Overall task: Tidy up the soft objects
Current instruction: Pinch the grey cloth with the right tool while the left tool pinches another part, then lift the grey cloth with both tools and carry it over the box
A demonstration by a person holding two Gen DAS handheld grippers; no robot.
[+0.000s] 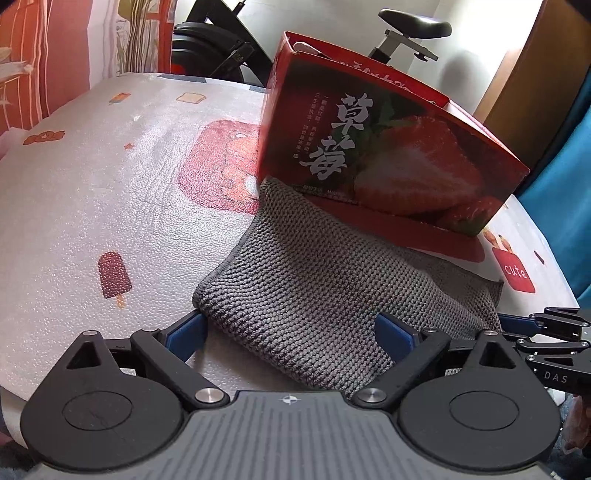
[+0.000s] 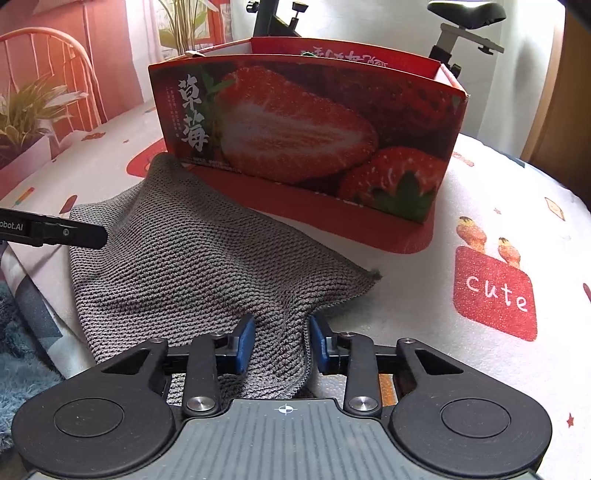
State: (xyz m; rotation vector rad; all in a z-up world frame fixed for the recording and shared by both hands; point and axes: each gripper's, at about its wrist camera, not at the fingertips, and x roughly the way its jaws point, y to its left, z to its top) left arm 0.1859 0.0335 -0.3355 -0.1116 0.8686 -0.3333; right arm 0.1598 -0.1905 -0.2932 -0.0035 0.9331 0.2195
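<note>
Left wrist view: left tongs [image 1: 291, 334] spread wide over the near edge of the grey cloth [image 1: 332, 280]. Blue pads [image 1: 186, 330] sit at either side of the cloth's near fold; the left pad looks just clear of it, and contact at the right pad is hard to judge. Cloth lies on the counter [image 1: 110, 192], which has a printed cover; its far corner runs up against the strawberry box [image 1: 388, 147], and whether it goes under the box cannot be told. Box is open-topped, contents mostly hidden behind its wall. Right tongs' linkage [image 1: 554, 332] cut off at the right edge. Exercise bike [image 1: 406, 33] behind, partly blocked by the box.

Right wrist view: right tongs [image 2: 282, 343] narrow, a bunched fold of cloth [image 2: 207, 266] pinched between the blue pads [image 2: 245, 343]. Cloth's near end drops below the tongs' body and is hidden there. Left tongs' tip [image 2: 70, 233] enters from the left edge, over the cloth's far left side; its opening is not visible here. Box [image 2: 306, 136] stands beyond the cloth, its base flap on the counter [image 2: 480, 369].
</note>
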